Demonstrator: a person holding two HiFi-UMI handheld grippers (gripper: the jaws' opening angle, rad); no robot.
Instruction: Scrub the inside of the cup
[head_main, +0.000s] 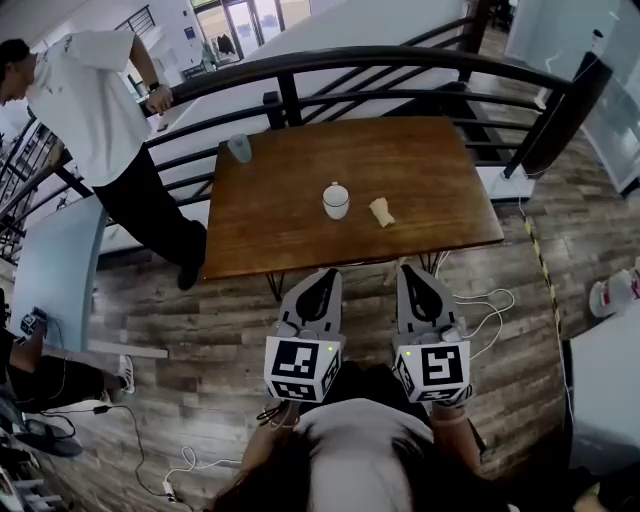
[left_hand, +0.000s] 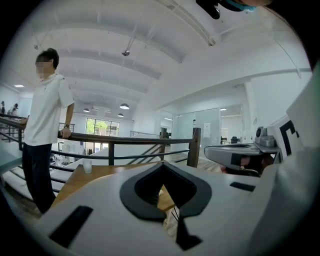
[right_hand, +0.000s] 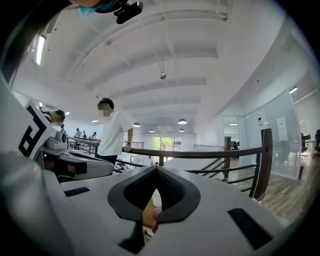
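Observation:
A white cup (head_main: 336, 199) stands upright near the middle of the brown wooden table (head_main: 270, 230). A crumpled tan sponge or cloth (head_main: 382, 211) lies just right of it. My left gripper (head_main: 322, 276) and right gripper (head_main: 417, 272) hang side by side short of the table's near edge, well back from the cup, both shut with nothing between the jaws. In the left gripper view the left gripper (left_hand: 163, 167) points across the table; in the right gripper view the right gripper (right_hand: 156, 171) does the same. The cup is hidden behind the jaws in both.
A translucent plastic cup (head_main: 240, 148) (left_hand: 87, 165) stands at the table's far left corner. A dark railing (head_main: 400, 58) runs behind the table; a person in a white shirt (head_main: 95, 105) leans on it at the left. Cables (head_main: 490, 310) lie on the wooden floor.

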